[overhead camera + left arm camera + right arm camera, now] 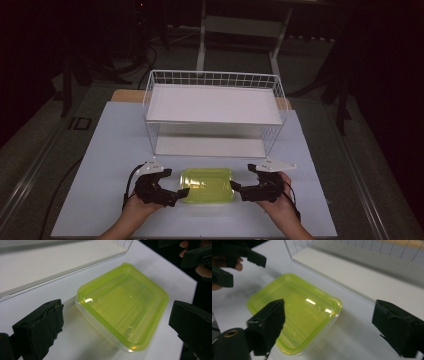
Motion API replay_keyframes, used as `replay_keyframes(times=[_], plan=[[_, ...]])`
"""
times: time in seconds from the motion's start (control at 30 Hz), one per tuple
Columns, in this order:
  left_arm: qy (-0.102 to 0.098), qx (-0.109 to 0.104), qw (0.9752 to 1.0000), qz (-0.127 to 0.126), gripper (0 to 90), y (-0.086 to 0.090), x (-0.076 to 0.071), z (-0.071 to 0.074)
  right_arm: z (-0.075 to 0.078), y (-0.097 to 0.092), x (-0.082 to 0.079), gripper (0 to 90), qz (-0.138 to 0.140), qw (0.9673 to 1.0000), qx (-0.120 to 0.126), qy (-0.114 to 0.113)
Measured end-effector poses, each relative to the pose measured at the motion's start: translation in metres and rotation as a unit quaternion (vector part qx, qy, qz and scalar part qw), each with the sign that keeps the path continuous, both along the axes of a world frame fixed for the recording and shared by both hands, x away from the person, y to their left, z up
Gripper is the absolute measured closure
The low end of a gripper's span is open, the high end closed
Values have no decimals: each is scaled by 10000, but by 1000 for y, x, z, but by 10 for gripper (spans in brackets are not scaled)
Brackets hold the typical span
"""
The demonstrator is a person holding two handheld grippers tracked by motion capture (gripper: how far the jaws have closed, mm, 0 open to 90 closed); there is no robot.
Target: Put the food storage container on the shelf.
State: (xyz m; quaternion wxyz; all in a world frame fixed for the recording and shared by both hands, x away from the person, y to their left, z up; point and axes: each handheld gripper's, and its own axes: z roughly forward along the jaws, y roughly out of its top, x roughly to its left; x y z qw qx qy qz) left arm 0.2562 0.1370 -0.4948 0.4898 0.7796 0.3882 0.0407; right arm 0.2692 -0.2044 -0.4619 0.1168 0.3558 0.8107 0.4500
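Box (206, 185) lies flat between my grippers, long axis running from left gripper (181, 192) to right gripper (235, 188), both jaws wide, each at one short end

no readable text, no labels, no brands, no numbers, no signs

Both grippers' fingers (40, 325) seemingly apart

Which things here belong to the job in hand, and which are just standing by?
In the job: green-lidded container, left tongs, right tongs, both open beside it.
Standing by: white wire rack, white table mat.
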Motion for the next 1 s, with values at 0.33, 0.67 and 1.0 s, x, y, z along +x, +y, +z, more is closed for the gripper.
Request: replay_keyframes(times=[0.33,0.67,1.0], plan=[[796,-67,9963,319,215,-3,9,-20,-28,11,5,304,-258,9976,-34,637],[990,-155,9942,393,592,-1,8,-24,-40,14,4,441,-342,9935,-222,1067],[955,-56,9947,387,659,-6,1,-20,-35,18,-3,594,-123,9941,-342,1019]])
